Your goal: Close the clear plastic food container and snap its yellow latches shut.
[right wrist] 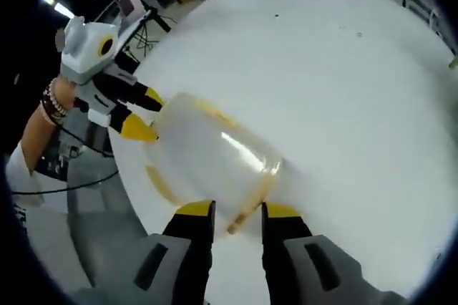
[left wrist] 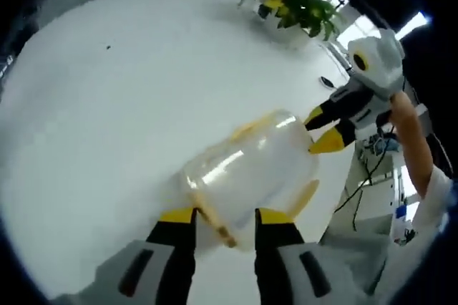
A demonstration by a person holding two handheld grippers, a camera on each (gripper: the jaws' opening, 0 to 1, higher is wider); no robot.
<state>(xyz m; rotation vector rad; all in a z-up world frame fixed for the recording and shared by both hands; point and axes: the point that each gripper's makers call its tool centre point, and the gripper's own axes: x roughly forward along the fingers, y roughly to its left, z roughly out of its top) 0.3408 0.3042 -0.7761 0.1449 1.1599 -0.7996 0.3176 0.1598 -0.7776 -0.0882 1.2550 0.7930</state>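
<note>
Looking along my left gripper (left wrist: 225,213), I held its jaws narrowly around a yellow latch (left wrist: 212,220) at the near end of the clear plastic food container (left wrist: 250,176) on the round white table (left wrist: 107,119). My right gripper (right wrist: 236,208) likewise pinched the opposite latch (right wrist: 247,212), the left gripper beyond.

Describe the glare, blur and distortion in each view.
Left gripper view: the white table is overexposed, the clear container soft with streaky highlights, and the window behind the plant blown out. Right gripper view: the table bows under fisheye curvature, with one bright streak on the container.
</note>
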